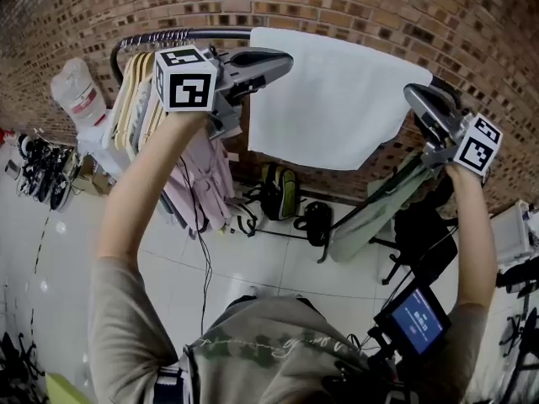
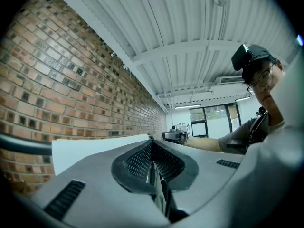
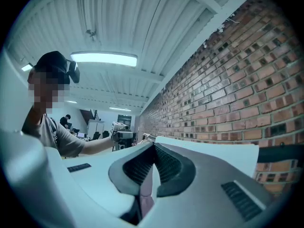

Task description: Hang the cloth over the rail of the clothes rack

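Head view, steeply down past two raised arms. Beyond the left gripper and the right gripper, filling the whole background: brick wall. On the outer side of the left gripper: clothes rack, its dark rail running in toward that gripper's tip and lost from sight at the cloth's upper edge. Stretched between the two grippers: white cloth, upper edge level with the rail, the rest hanging flat in front of the wall; draped over the rail or only held against it, cannot tell. Left gripper at the cloth's upper left corner, right gripper lower, at its right corner. Left gripper view: jaws pressed together with a thin pale layer pinched between the pads, cloth spreading away from the tip on the wall side. Right gripper view: the same mirrored, jaws clamped tight on a thin edge of the cloth. Below the left gripper: pale garments on a row of wooden hangers. Well below the right gripper, by the person's elbow: small lit screen.
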